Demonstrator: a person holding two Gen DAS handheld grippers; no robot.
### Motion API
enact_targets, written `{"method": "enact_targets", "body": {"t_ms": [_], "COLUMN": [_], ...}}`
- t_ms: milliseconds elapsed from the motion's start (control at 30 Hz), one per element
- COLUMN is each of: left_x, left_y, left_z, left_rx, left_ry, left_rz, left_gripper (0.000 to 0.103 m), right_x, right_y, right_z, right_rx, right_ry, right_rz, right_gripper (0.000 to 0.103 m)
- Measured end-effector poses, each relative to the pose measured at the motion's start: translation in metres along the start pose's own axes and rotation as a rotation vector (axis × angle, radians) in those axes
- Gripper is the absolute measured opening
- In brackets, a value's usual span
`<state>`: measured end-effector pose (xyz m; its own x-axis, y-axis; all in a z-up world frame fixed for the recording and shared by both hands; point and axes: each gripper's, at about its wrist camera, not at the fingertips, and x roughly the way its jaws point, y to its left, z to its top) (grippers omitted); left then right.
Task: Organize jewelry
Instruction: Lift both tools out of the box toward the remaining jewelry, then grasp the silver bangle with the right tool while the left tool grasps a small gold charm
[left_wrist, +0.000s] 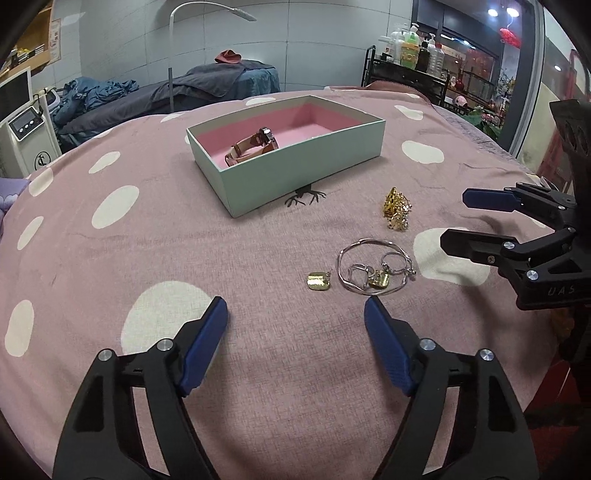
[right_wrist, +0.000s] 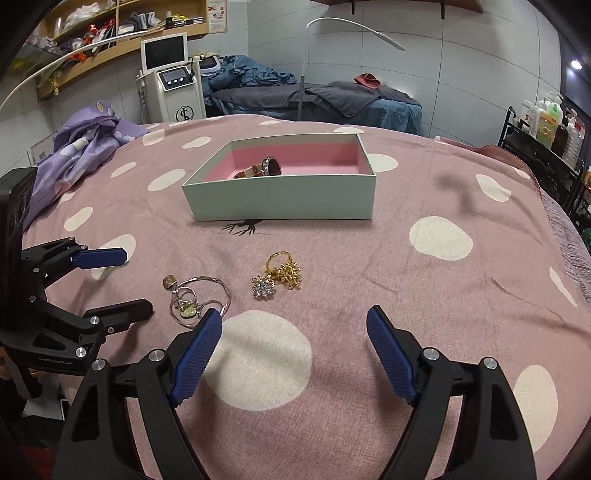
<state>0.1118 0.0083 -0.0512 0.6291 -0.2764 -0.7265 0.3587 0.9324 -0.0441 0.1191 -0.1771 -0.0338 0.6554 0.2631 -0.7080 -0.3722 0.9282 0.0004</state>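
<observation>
A mint box (left_wrist: 295, 173) with a pink lining holds a tan-strap watch (left_wrist: 253, 144); the box (right_wrist: 280, 201) and watch (right_wrist: 266, 168) also show in the right wrist view. On the cloth lie a silver bangle with rings (left_wrist: 375, 267), a gold tag (left_wrist: 319, 281) and a gold cluster (left_wrist: 397, 208). The right wrist view shows the bangle pile (right_wrist: 195, 299), the gold cluster (right_wrist: 284, 271) and a crystal snowflake (right_wrist: 264, 287). My left gripper (left_wrist: 295, 325) is open and empty, just short of the tag. My right gripper (right_wrist: 293, 332) is open and empty, short of the cluster.
A pink bedspread with white dots (left_wrist: 147, 258) covers the surface. A purple cloth (right_wrist: 85, 147) lies at its far left. A white machine (right_wrist: 173, 88), a treatment bed (right_wrist: 314, 96) and a bottle shelf (left_wrist: 410, 55) stand behind.
</observation>
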Motion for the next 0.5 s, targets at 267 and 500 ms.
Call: {"method": "enact_targets", "body": {"t_ms": [267, 500], "left_x": [0.001, -0.002], "left_y": [0.000, 0.017], "left_z": [-0.002, -0.003], "left_rx": [0.000, -0.014], "left_ry": [0.008, 0.007], "left_rz": [0.006, 0.055], "left_gripper": [0.073, 0.070], "right_x": [0.009, 0.028], "right_y": [0.026, 0.048], "right_z": [-0.003, 0.004], "right_rx": [-0.080, -0.149], "right_ry": [0.036, 0.088], "right_rz": [0.086, 0.085], "right_gripper": [0.074, 0.073]}}
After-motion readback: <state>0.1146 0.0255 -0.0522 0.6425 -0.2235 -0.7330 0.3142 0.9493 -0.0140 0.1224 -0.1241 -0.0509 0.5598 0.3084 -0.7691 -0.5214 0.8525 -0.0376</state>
